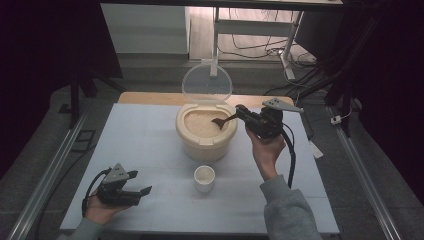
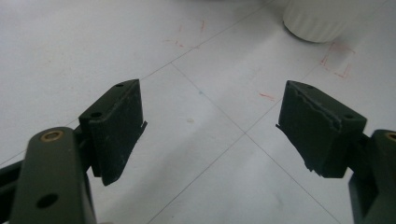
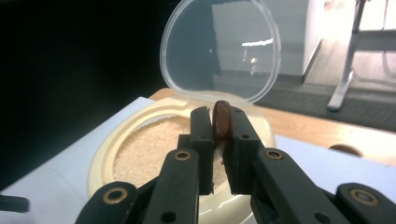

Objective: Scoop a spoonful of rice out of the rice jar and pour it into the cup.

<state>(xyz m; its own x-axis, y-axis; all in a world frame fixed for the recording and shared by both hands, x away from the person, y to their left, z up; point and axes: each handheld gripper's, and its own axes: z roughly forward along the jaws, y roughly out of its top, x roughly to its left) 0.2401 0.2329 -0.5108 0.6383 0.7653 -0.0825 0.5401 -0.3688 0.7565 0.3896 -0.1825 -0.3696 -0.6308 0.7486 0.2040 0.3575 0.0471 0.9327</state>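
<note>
A person stands at a pale surface [image 1: 150, 145], a two-fingered gripper in each hand. The right gripper [image 1: 243, 115] has its fingers [image 3: 201, 140] clamped together on the handle end of a small brown wooden spoon [image 1: 223, 120]. The spoon's bowl reaches over the open cream rice container [image 1: 206, 142] and sits at the grain, near the tub's right rim. The container's clear lid [image 1: 207, 82] stands upright at the back. Just in front of the tub stands a small white cup [image 1: 204, 178], which looks to have some rice in it.

The left gripper [image 1: 137, 183] rests low near the front left corner, its fingers [image 2: 119, 126] wide apart with nothing between them.

The spoon looks light and rigid, its handle thin and smooth, so it could twist between the pads once loaded. A hold well back on the handle, as here, keeps the bowl free. The rice is loose and would spill with any tilt. The cup seems light, likely ceramic, and easy to tip; the free gripper could steady it by its side wall.
</note>
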